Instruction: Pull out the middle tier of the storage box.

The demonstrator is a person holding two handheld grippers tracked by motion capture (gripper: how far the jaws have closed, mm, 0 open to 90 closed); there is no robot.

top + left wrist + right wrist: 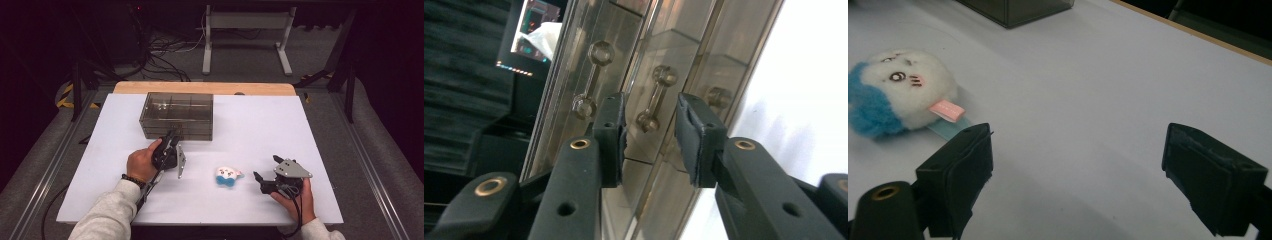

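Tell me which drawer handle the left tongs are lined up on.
The middle handle of the three on the smoky clear drawer box. In the left gripper view it sits in the gap between the open left tongs; the other two lie outside the jaws.

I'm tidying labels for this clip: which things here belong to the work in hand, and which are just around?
In the job:
- drawer box, its handle between the left gripper jaws
- plush toy, near the open right gripper

Just around:
- white table
- cables on the floor
- grey frame
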